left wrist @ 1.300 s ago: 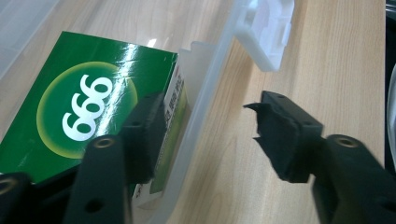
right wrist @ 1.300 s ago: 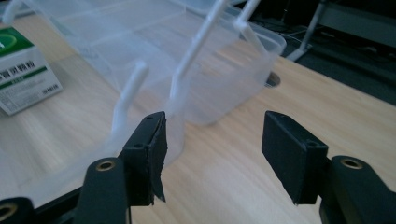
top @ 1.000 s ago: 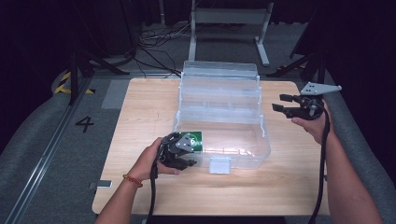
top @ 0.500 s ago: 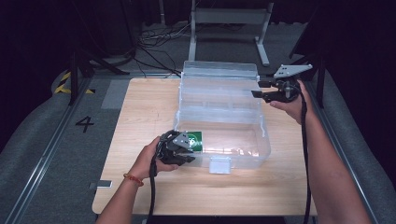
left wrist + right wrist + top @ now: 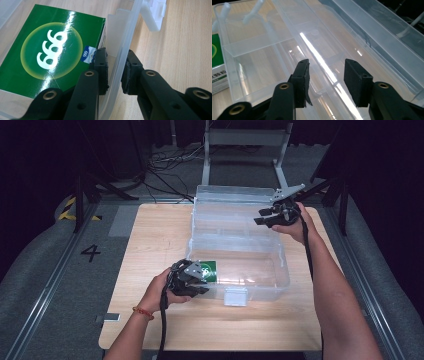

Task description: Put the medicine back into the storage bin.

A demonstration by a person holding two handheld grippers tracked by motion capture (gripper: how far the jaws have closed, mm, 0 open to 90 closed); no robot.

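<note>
Your left gripper [image 5: 115, 72] pinches the clear box's [image 5: 280, 270] near-left wall, jaws nearly closed on it, beside the green carton [image 5: 50, 47] inside. Your right gripper [image 5: 325, 82] hovers wide apart, holding nothing, over the raised tray [image 5: 287, 32].

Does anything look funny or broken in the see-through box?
Nothing looks broken or spilled. The clear box sits open on the table, and the green carton lies flat inside a corner. The left tool pinches the box's wall; the right tool is open above it.
</note>
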